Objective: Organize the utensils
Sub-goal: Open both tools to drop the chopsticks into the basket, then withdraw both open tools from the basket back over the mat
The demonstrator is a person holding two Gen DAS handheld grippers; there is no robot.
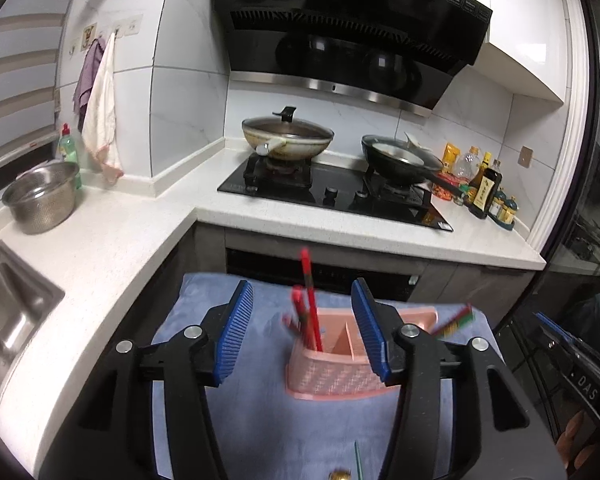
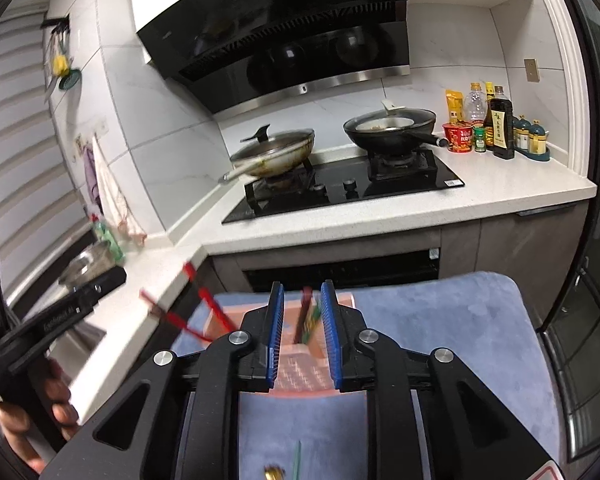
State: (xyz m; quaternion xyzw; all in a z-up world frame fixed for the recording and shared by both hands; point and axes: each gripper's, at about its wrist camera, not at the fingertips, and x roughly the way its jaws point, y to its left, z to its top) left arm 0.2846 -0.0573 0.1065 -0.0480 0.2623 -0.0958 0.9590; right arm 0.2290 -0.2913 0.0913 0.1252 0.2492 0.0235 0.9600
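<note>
Here the white L-shaped countertop (image 1: 112,240) wraps the kitchen corner, carrying a black gas hob (image 1: 332,196) under a black range hood (image 1: 348,28). On the hob's left burner sits a pale lidded wok (image 1: 288,138); on the right burner, a black lidded pan (image 1: 400,160). A cluster of sauce bottles (image 1: 486,188) stands at the counter's right end, against the wall. A steel colander (image 1: 42,196) sits on the counter's left arm, just beyond the sink (image 1: 8,300), with a green dish-soap bottle (image 1: 69,148) behind it and cloths (image 1: 100,108) hanging on the wall above.

In front of the counter lies a blue-grey cloth surface (image 1: 268,420), and on it, towards its far edge, stands the pink utensil holder (image 1: 332,376), divided into compartments. Red chopsticks (image 1: 310,312) stand upright in its left compartment in the left wrist view; another red-and-green chopstick (image 1: 456,322), blurred, slants out past the holder's right end. Near the cloth's front edge lie a thin green stick (image 1: 358,460) and a small brass-coloured object (image 1: 340,474), too cropped to identify.

The left gripper (image 1: 304,332) has its jaws released, blue pads well apart on either side of the red chopsticks and touching nothing. The right gripper (image 2: 302,332) hangs over the holder with its jaws narrowly parted; a dark chopstick (image 2: 304,316) shows in the gap, but blur hides whether the pads press on it, so I cannot tell. In the right wrist view, a person's hand (image 2: 40,412) grips the other tool's handle at the lower left.
</note>
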